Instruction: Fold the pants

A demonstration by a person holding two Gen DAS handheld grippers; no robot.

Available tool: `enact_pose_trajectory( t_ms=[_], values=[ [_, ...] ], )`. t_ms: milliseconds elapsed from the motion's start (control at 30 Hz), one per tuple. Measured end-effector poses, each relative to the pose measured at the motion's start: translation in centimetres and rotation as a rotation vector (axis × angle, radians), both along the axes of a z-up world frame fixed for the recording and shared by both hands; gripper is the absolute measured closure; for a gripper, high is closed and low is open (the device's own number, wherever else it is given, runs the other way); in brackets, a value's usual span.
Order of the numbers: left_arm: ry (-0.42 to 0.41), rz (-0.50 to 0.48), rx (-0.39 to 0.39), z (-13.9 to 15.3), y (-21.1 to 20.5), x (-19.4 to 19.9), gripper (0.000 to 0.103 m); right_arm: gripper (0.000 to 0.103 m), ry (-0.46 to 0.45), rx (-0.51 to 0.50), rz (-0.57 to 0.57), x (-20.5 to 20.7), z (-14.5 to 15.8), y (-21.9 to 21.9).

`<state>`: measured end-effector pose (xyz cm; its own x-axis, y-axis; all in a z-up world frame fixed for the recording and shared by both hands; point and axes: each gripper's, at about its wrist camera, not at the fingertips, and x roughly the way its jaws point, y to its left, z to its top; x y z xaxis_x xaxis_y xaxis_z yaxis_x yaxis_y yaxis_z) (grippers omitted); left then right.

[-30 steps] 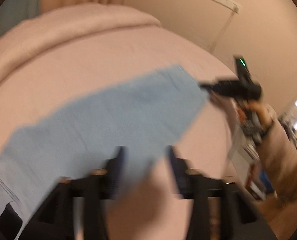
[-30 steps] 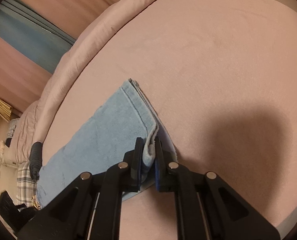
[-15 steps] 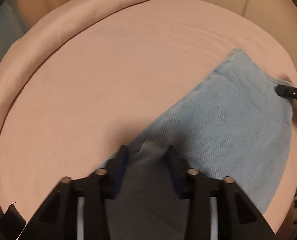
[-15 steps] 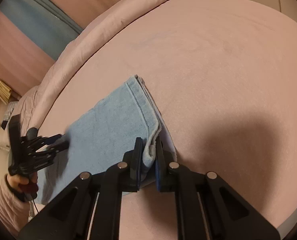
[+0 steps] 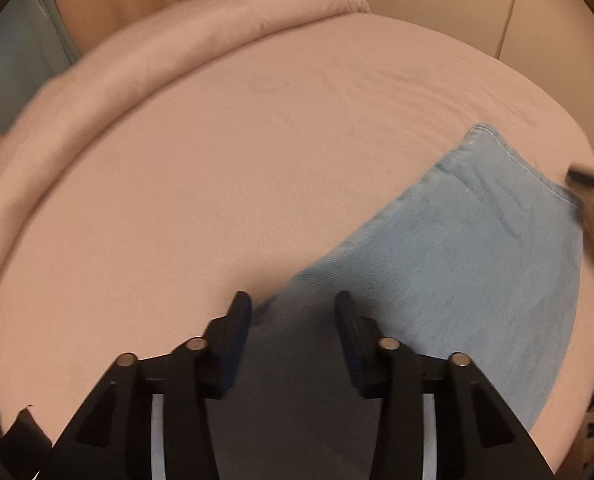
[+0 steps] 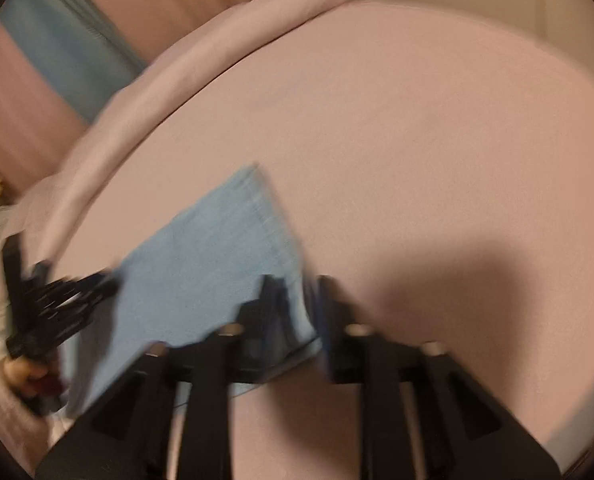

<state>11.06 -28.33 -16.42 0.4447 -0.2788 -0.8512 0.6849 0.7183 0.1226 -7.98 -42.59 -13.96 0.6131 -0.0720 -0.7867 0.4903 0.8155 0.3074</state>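
Light blue pants [image 5: 457, 248] lie folded flat on the pink bed [image 5: 237, 168]. My left gripper [image 5: 293, 308] hovers over their near corner; its jaws are opening and the cloth lies loose between them, untouched by the pads. In the right wrist view, which is blurred, the pants [image 6: 209, 256] stretch off to the left. My right gripper [image 6: 301, 296] stands at their hemmed end, jaws opening, the hem edge lying between them without being pinched. The left gripper [image 6: 61, 304] shows at the far end, held by a hand [image 6: 21, 372]. The right gripper's tip [image 5: 583, 178] shows at the pants' far corner.
A rolled pink duvet [image 5: 169, 52] runs along the bed's far edge, with curtains [image 6: 109, 12] behind it. A cable [image 5: 509, 12] hangs on the wall. Bare pink sheet spreads left of the pants in the left wrist view and right of them [image 6: 437, 160] in the other.
The left gripper came down onto the pants' near end, closed, and has now parted. The right gripper, earlier shut on the hem, has let go with its jaws apart.
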Motion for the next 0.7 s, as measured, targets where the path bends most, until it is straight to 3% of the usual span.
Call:
enact_pose_trajectory(
  t_ms=[67,133,267,333,433,467,567,633,700],
  values=[
    [-0.027,0.017,-0.020,0.7,1.1,-0.5,0.059,0.059,-0.024,-0.113,-0.030,-0.1,2.2,0.1],
    [-0.016,0.030,-0.068,1.3,2.4,-1.6,0.058,0.060,-0.083,-0.095,0.061,1.1,3.6,1.0],
    [0.005,0.069,-0.118,1.3,5.5,-3.3,0.056,0.063,-0.086,-0.138,0.192,6.0,3.5,3.5],
    [0.022,0.130,-0.103,0.3,7.3,-3.8,0.056,0.070,-0.076,-0.132,0.213,8.5,2.3,3.9],
    [0.110,0.186,-0.086,-2.2,9.3,-4.3,0.054,0.068,0.105,-0.079,0.232,12.4,-2.2,3.8],
    [0.106,0.187,-0.131,-2.1,10.3,-4.7,0.054,0.068,0.076,-0.109,0.238,12.4,-2.1,3.9],
    [0.108,0.236,-0.213,-0.3,13.0,-5.4,0.054,0.065,0.126,-0.145,0.240,11.4,0.0,5.3],
    [0.071,0.251,-0.294,1.6,15.5,-6.0,0.054,0.062,0.079,-0.106,0.298,9.9,1.3,6.6],
    [0.018,0.277,-0.311,3.0,17.9,-6.4,0.053,0.057,0.042,-0.054,0.400,8.8,2.5,9.2]
  ],
)
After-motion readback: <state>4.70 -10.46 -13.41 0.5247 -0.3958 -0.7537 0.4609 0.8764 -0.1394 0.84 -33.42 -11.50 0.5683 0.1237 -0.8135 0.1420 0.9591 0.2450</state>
